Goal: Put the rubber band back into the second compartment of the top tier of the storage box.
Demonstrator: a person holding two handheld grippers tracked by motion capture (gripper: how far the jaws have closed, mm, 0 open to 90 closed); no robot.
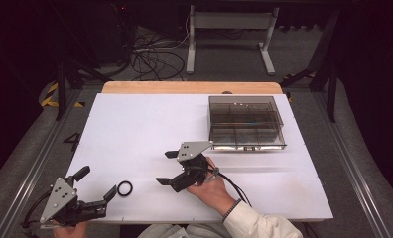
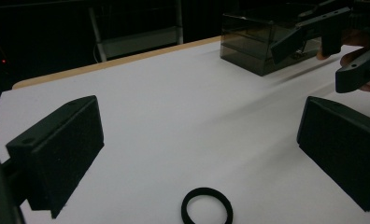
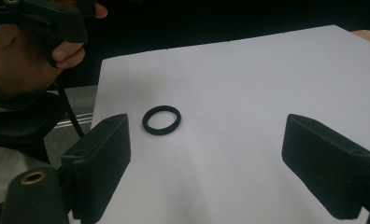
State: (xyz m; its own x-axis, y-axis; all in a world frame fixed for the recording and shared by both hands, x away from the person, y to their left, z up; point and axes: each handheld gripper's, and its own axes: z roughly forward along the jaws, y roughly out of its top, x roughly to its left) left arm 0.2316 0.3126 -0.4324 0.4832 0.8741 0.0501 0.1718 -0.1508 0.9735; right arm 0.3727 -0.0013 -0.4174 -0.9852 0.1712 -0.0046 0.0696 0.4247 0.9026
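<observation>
A small black ring (image 1: 124, 188) lies flat on the white tabletop (image 1: 150, 124) near its front edge. My left gripper (image 1: 96, 182) rests at the front left corner, open, its jaws pointing toward the ring just to its right. In the left gripper view the ring (image 2: 206, 212) lies low between the wide-apart jaws of my left gripper (image 2: 199, 154), nothing touching it. My right gripper (image 1: 165, 168), held in a hand, is open a little right of the ring and points left at it. In the right gripper view the ring (image 3: 161, 120) lies ahead of my right gripper (image 3: 206, 158), nearer its left jaw.
A smoky transparent organiser box (image 1: 245, 123) with divided compartments stands at the back right of the table; the box (image 2: 253, 44) also appears beyond the ring in the left gripper view. A bare wooden strip (image 1: 189, 87) runs along the far edge. Cables and a frame stand on the floor behind.
</observation>
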